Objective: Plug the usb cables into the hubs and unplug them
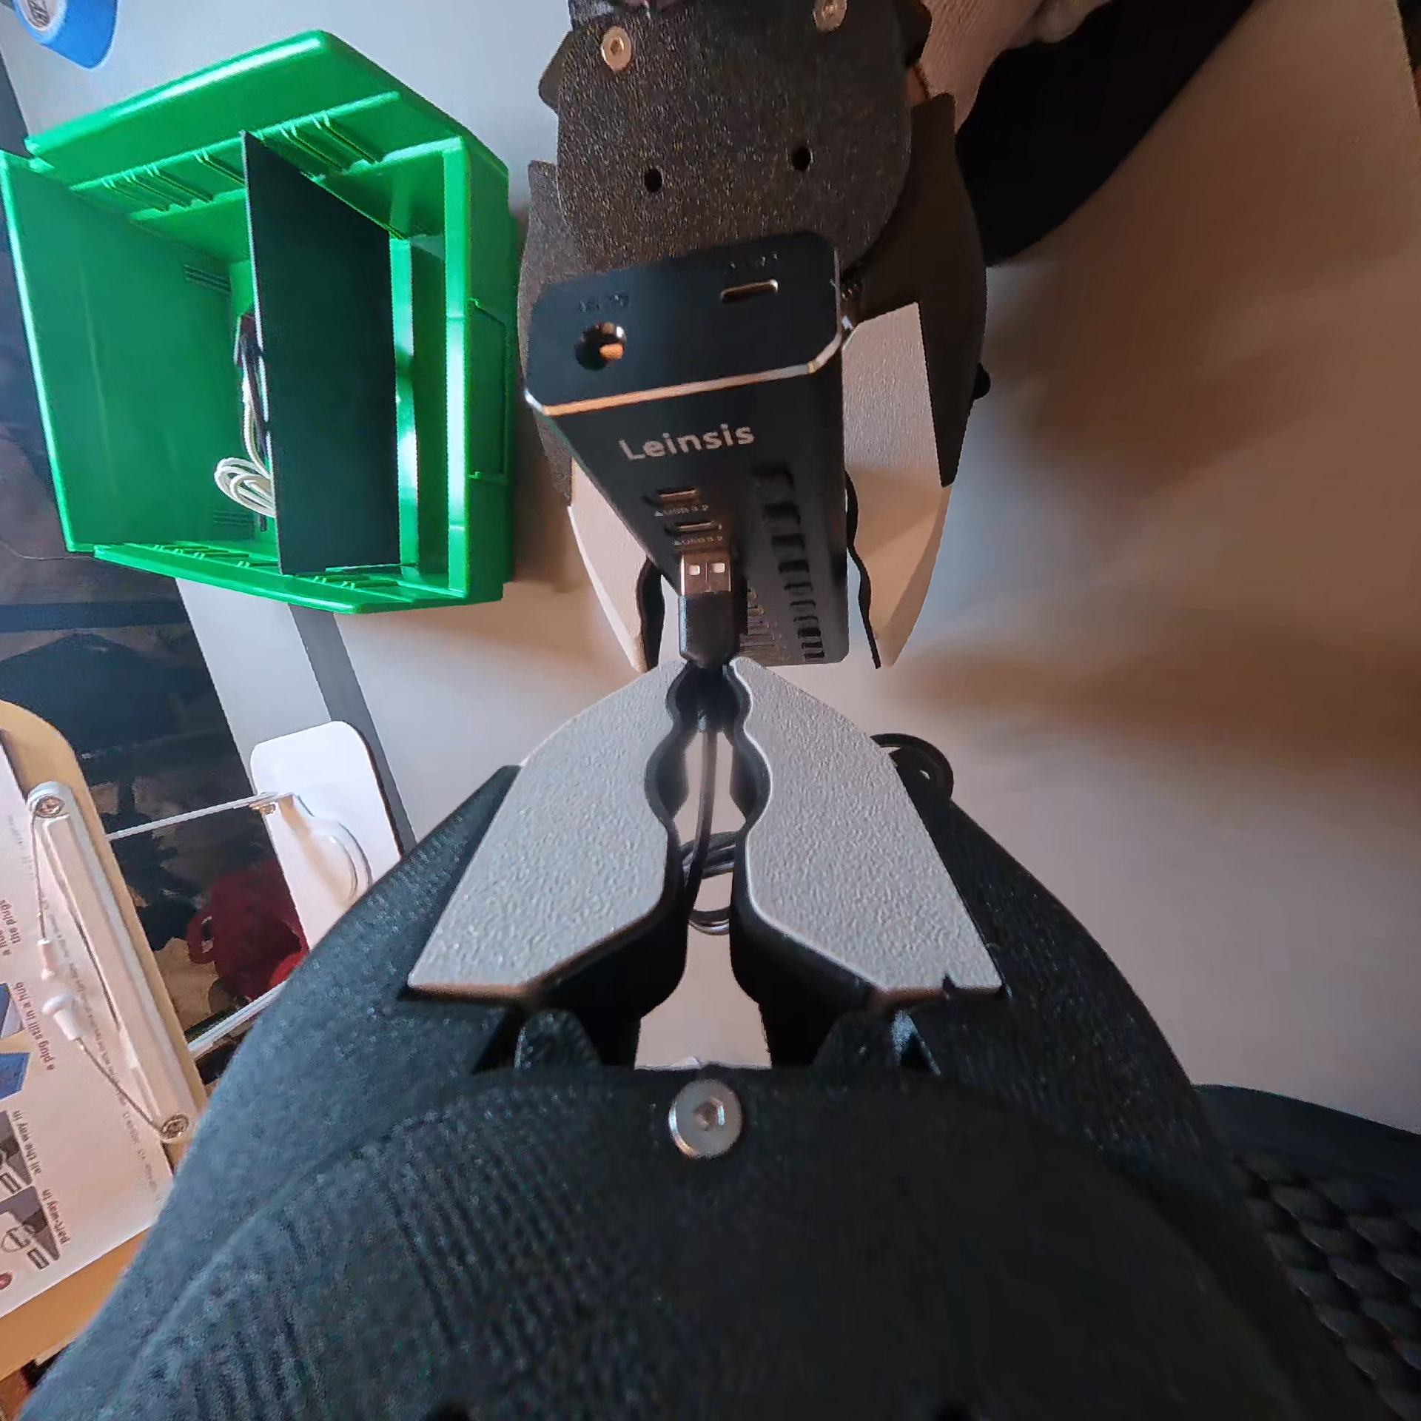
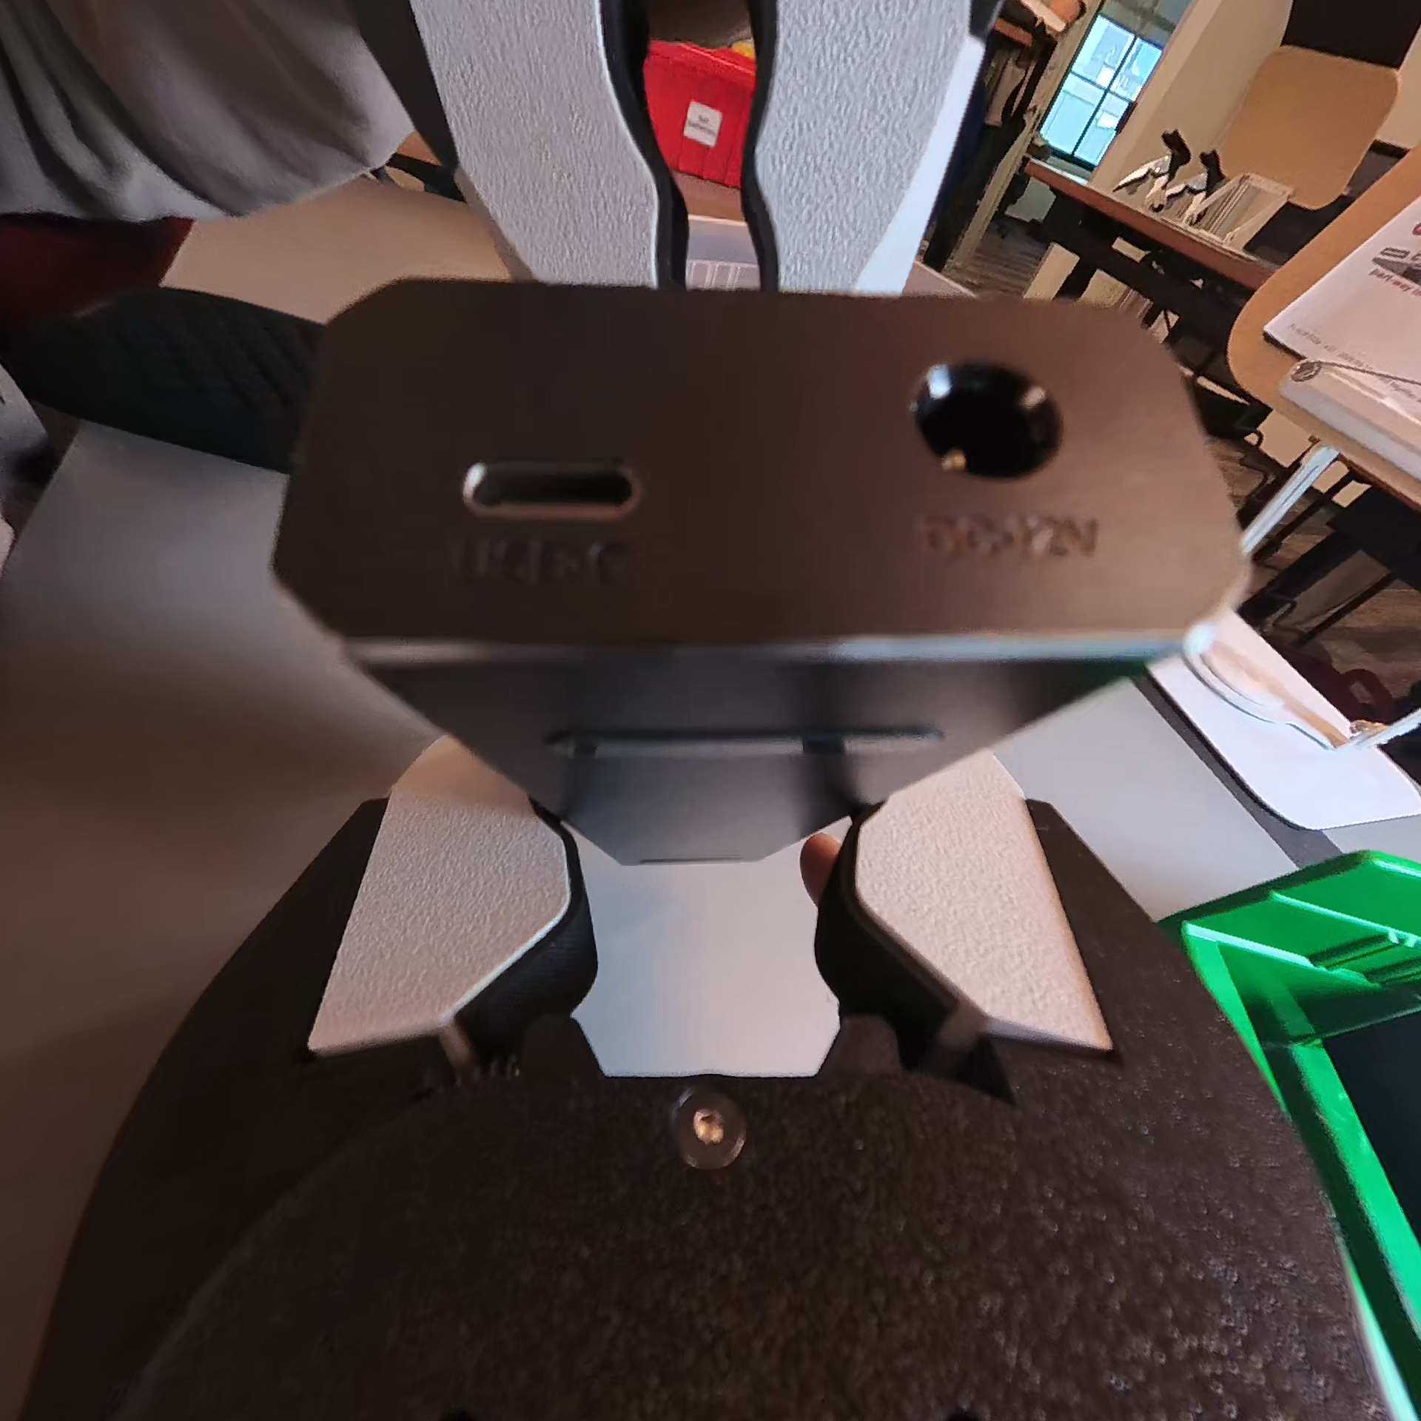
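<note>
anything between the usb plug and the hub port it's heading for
Nothing visible. The left claw grips the black USB-A plug, whose metal tip sits right at the hub face below two open ports, while the right claw holds the hub.

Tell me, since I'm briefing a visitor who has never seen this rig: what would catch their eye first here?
Most striking is the black USB hub held in mid-air at the centre by the right gripper, its end face filling the right wrist view. Just below it, the left gripper pinches a black USB cable, whose metal plug sits at the hub's ports. A bright green bin stands out at upper left on the table.
</note>
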`<state>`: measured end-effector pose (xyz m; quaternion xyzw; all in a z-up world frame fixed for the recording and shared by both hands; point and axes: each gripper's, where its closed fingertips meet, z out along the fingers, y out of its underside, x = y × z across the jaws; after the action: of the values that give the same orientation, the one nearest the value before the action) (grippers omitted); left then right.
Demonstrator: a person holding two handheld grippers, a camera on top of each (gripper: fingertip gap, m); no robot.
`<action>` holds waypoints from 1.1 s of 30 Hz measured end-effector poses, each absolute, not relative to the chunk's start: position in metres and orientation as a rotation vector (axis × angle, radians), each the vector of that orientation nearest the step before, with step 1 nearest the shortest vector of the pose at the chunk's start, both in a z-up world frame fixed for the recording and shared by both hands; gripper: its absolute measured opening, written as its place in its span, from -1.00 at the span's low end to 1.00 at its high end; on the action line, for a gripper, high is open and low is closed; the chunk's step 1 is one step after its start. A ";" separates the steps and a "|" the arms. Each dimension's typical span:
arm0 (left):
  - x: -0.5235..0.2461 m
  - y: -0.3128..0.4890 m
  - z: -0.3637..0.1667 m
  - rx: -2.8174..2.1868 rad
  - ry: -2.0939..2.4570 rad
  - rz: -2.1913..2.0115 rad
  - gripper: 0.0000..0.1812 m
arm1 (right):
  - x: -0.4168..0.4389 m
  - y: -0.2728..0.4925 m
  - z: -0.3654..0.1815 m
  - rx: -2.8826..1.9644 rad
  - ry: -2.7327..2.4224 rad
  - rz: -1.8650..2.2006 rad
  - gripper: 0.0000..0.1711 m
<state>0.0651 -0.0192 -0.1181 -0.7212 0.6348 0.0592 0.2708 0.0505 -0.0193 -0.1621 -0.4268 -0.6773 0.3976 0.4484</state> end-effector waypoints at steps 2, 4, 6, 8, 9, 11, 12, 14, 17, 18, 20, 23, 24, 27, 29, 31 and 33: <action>0.064 -0.019 -0.121 -1.963 1.732 0.172 -0.93 | 0.050 -0.021 -0.165 -1.067 -1.694 0.979 -0.18; 0.063 -0.020 -0.122 -1.974 1.761 0.178 -0.93 | 0.050 -0.021 -0.168 -1.072 -1.718 0.950 -0.17; 0.064 -0.021 -0.121 -1.988 1.760 0.140 -0.93 | 0.050 -0.022 -0.167 -1.096 -1.711 0.960 -0.17; 0.064 -0.021 -0.120 -2.006 1.749 0.086 -0.93 | 0.050 -0.022 -0.164 -1.105 -1.716 0.956 -0.18; 0.064 -0.022 -0.121 -2.009 1.762 0.080 -0.93 | 0.050 -0.023 -0.166 -1.101 -1.731 0.942 -0.18; 0.063 -0.026 -0.124 -2.010 1.811 0.109 -0.93 | 0.050 -0.027 -0.170 -1.085 -1.766 0.916 -0.18; 0.062 -0.028 -0.125 -2.010 1.827 0.131 -0.93 | 0.050 -0.027 -0.171 -1.082 -1.777 0.903 -0.18; 0.063 -0.028 -0.124 -2.009 1.822 0.138 -0.94 | 0.051 -0.027 -0.169 -1.087 -1.773 0.908 -0.17; 0.064 -0.029 -0.119 -2.025 1.785 0.070 -0.94 | 0.050 -0.025 -0.168 -1.088 -1.776 0.844 -0.17; 0.066 -0.030 -0.118 -2.024 1.776 0.048 -0.94 | 0.050 -0.025 -0.170 -1.085 -1.784 0.826 -0.18; 0.063 -0.028 -0.122 -2.029 1.788 0.084 -0.94 | 0.049 -0.025 -0.171 -1.105 -1.787 0.828 -0.17; 0.062 -0.032 -0.131 -2.033 1.840 0.122 -0.94 | 0.045 -0.031 -0.180 -1.118 -1.812 0.826 -0.17; 0.063 -0.032 -0.131 -2.040 1.811 0.095 -0.94 | 0.045 -0.031 -0.178 -1.123 -1.799 0.843 -0.17; 0.065 -0.028 -0.123 -2.028 1.697 0.017 -0.94 | 0.045 -0.026 -0.170 -1.124 -1.767 0.862 -0.17; 0.066 -0.026 -0.118 -1.968 1.648 -0.011 -0.93 | 0.045 -0.026 -0.164 -1.114 -1.747 0.912 -0.17; 0.068 -0.023 -0.103 -1.883 1.527 -0.100 -0.91 | 0.046 -0.026 -0.150 -1.101 -1.700 0.982 -0.17; 0.060 -0.018 -0.076 -1.769 1.327 -0.184 -0.81 | 0.051 -0.023 -0.138 -1.084 -1.647 1.049 -0.17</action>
<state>0.0595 -0.0185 -0.0758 -0.7138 0.5356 -0.0743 0.4450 0.0509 -0.0232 -0.1383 -0.4363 -0.6627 0.4220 0.4386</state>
